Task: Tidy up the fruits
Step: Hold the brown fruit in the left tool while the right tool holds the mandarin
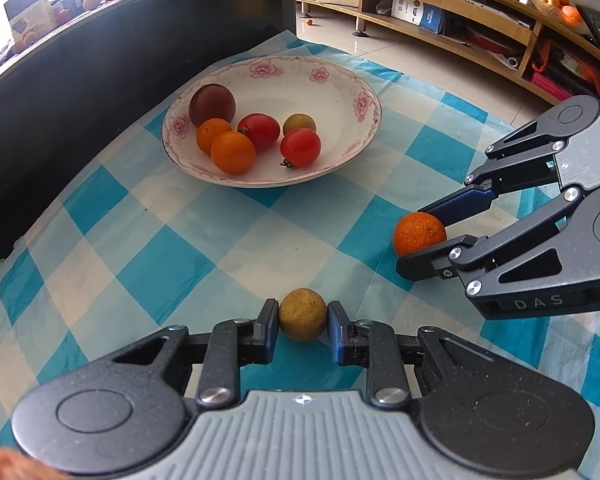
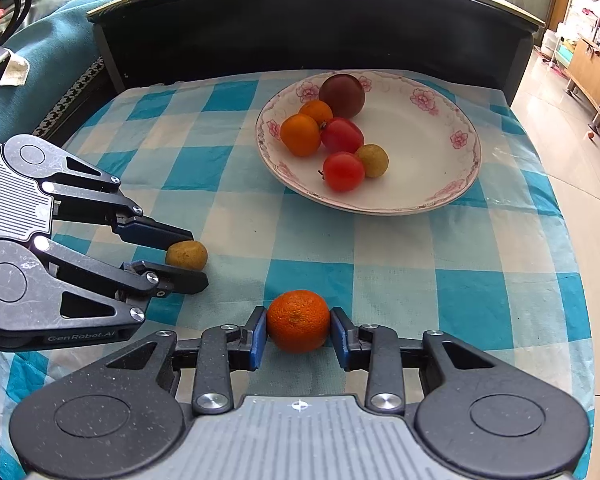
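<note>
- The step in hand looked like a double pick-up: each gripper had closed on one loose fruit lying on the blue-and-white checked tablecloth, with the white floral-rimmed ceramic plate ahead of both sets of jaws.
- The left gripper had its jaws drawn narrow, both blue pads pressing the sides of a small round yellow-brown fruit that sat squarely between the fingertips, its underside on or just above the cloth; I could not tell which.
- The right gripper held a small round orange mandarin the same way, pads touching it on either side at about its widest part.
- To do this well, I judged that both fruits should be lifted straight up before being carried forward, so neither dragged on the cloth or rolled out of the pads.
- The grip should be kept gentle, since soft skin would likely bruise under pressure.
- The plate beyond the jaws already carried six fruits clustered on its side nearer the dark wooden board; the bare part of the dish seemed the safer place to set these down, one after the other, so that the two grippers did not crowd each other.
</note>
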{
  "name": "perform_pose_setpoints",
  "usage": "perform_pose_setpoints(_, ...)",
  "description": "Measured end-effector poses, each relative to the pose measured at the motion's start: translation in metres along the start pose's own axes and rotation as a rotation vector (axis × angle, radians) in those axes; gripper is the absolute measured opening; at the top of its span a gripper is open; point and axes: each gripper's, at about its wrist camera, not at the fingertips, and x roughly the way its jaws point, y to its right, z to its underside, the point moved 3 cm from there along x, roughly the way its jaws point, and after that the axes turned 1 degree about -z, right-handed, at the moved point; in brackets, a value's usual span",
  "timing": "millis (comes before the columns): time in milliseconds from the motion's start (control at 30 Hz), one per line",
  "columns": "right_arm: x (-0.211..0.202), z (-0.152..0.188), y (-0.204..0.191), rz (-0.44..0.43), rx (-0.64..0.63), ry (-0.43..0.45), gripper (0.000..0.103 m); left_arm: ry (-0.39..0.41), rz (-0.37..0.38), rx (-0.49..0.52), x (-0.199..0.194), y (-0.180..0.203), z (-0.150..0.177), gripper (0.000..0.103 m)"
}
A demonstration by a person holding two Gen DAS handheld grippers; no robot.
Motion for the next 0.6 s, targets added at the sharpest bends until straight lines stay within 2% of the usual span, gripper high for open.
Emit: perform_pose_setpoints(600,-0.007,-0.009,-0.002,0.0,0.0,0.029,0.028,0.035,-0.024,0.013,-0.005,0.003,-0.013,0.035)
